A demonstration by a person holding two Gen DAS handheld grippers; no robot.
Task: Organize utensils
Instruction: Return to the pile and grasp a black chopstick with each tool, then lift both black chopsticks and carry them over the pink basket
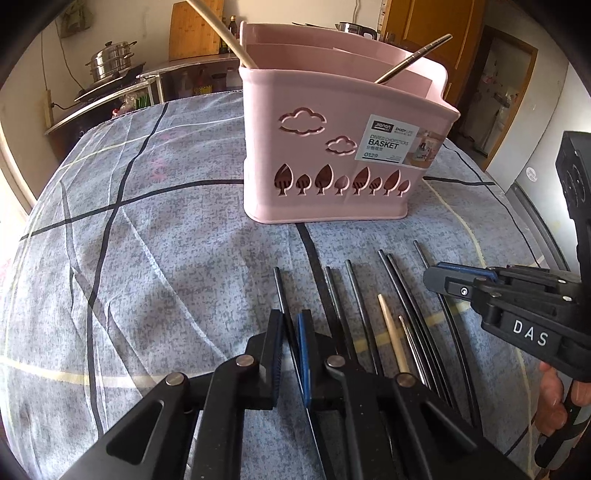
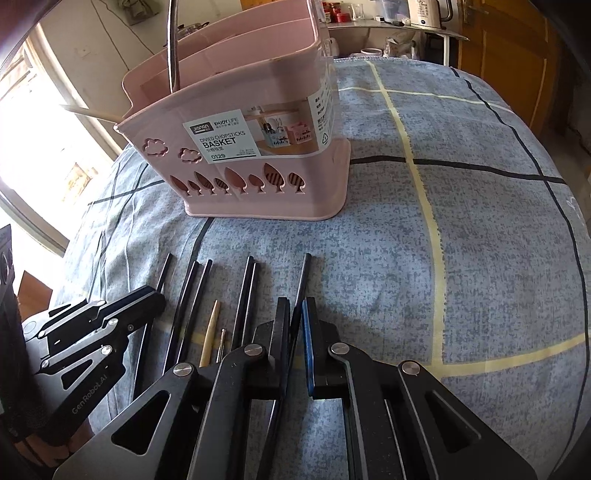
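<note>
A pink chopsticks basket (image 1: 332, 147) (image 2: 258, 158) stands on the checked cloth, with a wooden chopstick (image 1: 221, 33) and a metal chopstick (image 1: 413, 59) leaning inside it. Several black chopsticks lie in a row in front of it, along with one wooden chopstick (image 1: 391, 332) and one thin metal chopstick (image 1: 410, 339). My left gripper (image 1: 290, 317) (image 2: 159, 295) is shut on the leftmost black chopstick (image 1: 277, 284). At the other end of the row, my right gripper (image 2: 295, 306) (image 1: 430, 275) is shut on the rightmost black chopstick (image 2: 304, 273). Both held sticks still lie low against the cloth.
The blue-grey checked cloth (image 2: 461, 240) covers the table beside and behind the basket. Beyond it are a steel pot (image 1: 110, 59) on a stove, a cutting board (image 1: 195, 29), a kettle (image 2: 428, 13) and a wooden door (image 2: 509, 66). A hand (image 1: 554, 398) holds the right gripper's handle.
</note>
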